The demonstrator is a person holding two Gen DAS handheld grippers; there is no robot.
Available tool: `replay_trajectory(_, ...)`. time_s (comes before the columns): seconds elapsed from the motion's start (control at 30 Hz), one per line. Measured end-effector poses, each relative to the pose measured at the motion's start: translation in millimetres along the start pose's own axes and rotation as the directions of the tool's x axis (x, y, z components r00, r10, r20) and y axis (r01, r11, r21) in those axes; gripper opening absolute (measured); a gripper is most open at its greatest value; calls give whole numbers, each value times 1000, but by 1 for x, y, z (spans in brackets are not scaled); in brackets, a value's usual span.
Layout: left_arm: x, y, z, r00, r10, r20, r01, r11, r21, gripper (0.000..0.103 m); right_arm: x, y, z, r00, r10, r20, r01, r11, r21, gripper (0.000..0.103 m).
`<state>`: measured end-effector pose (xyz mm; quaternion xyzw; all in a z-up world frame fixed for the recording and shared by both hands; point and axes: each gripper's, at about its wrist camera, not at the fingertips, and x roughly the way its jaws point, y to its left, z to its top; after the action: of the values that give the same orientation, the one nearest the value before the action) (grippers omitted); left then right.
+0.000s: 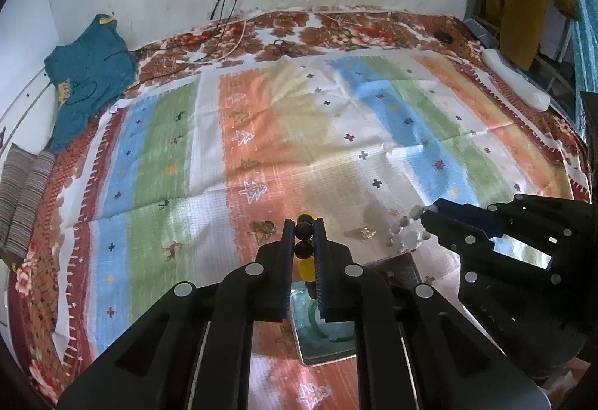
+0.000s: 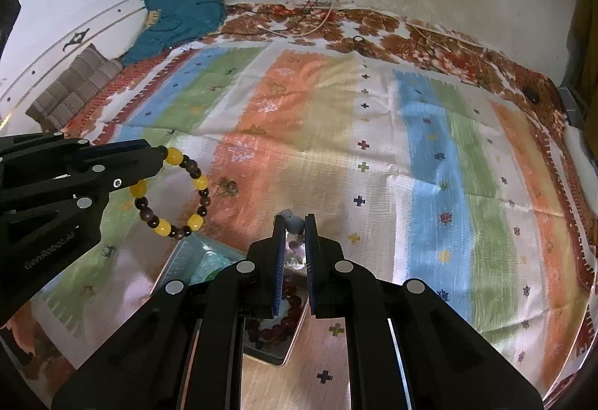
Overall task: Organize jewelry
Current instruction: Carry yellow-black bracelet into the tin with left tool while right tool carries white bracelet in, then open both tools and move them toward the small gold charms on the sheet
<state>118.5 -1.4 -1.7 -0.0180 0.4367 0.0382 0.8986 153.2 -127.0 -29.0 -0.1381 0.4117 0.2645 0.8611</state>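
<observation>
Both jaws pinch bracelets: yellow-brown bracelet [image 2: 170, 195] left, pale bracelet [image 2: 295, 225] right.

Glossy amber and dark beads on the bracelet [image 2: 170, 199]; shiny metal tray [image 1: 321, 350] — woven striped cloth [image 1: 261, 133].

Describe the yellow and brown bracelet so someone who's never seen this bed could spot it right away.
Start at the striped cloth covering the bed, then find the left hand-held gripper over its near edge. The bracelet hangs from its tips above a tin. Its yellow beads alternating with dark brown ones set it apart from the pale bracelet in the right hand-held gripper.
</observation>
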Motion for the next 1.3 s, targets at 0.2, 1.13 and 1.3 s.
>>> replay_trajectory(0.2, -8, 0, -8, 1000, -3, 5, 3, 1000, -6, 9, -7, 4, -8, 1000, 12, -1, -12, 1000, -3, 11)
replay_trajectory(1.13, -29, -1, -35, 999, 39, -12, -40, 998, -38, 29, -16, 9, -31, 1000, -22, -20, 22, 1000, -7, 45)
replay_trajectory(1.3, -21, 11, -31, 998, 61, -28, -62, 996, -68, 45, -8, 1, -29, 998, -16, -55, 18, 999, 32, 46)
